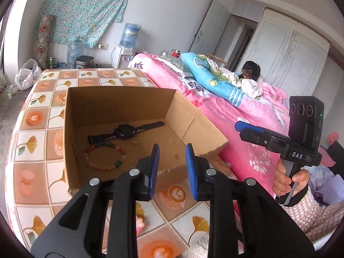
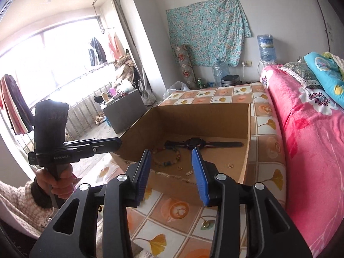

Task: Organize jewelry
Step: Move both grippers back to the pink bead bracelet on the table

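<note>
Left claw (image 1: 172, 163) hangs released over the near edge of the cardboard box (image 1: 120, 99), blue pads parted with nothing between them. Right claw (image 2: 171, 167) reads the same from its own camera: pads apart, nothing gripped, pointing down toward the box's torn front wall. No earlier view to compare, so I note only the present gap.

From the left wrist view I see the right hand (image 1: 289, 179) wrapped round its handle, off to the right over the pink bedspread (image 1: 247, 116). From the right wrist view I see the left hand (image 2: 58, 181) on its handle at left, with a knitted sleeve (image 2: 19, 202) below it.

Jewelry sits on the box floor:
- black watch (image 1: 125, 131), strap laid out flat, toward the back wall
- beaded bracelet (image 1: 105, 157), multicoloured, lying just in front of the watch
- small ring (image 1: 135, 161) beside the bracelet, near the front edge
- a few tiny metal pieces (image 1: 176, 156) scattered to the right; too small to tell what each is

The box rests on a tabletop (image 1: 32, 129) covered in a tile-pattern cloth with orange flowers and ginkgo leaves. One small pendant-like piece (image 2: 206, 223) lies on the tabletop outside the box, in front of it.
</note>
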